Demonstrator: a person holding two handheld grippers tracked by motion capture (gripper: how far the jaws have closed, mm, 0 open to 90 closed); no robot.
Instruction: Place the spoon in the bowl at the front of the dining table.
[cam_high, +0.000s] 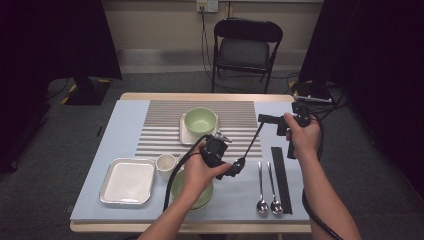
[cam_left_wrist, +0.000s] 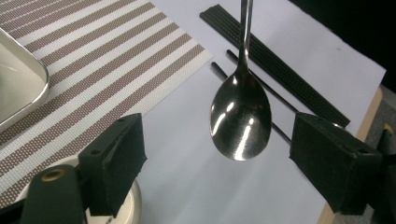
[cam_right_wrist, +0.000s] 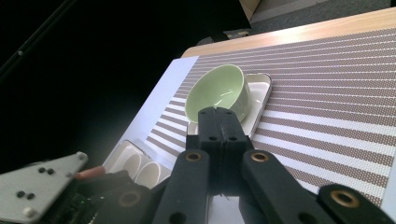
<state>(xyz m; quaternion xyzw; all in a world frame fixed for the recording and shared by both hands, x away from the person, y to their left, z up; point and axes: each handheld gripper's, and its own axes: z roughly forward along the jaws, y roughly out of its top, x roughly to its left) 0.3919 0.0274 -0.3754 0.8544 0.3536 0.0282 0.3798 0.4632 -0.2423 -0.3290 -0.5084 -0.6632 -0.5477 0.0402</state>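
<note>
The long, polished steel spoon (cam_left_wrist: 241, 119) hangs in the air between the two claws, above the pale blue surface (cam_left_wrist: 196, 186). The right claw (cam_high: 263, 119) is pressed together on its handle end. The glossy oval bowl, facing the camera, sits between the spread jaws of the left claw (cam_high: 238, 165), touching neither pad.

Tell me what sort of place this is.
Probably a lab or studio set up for recording table-setting, not a real dining room. The table is laid with a striped placemat, a green bowl and spoons, while black curtains and a folding chair stand behind.
</note>
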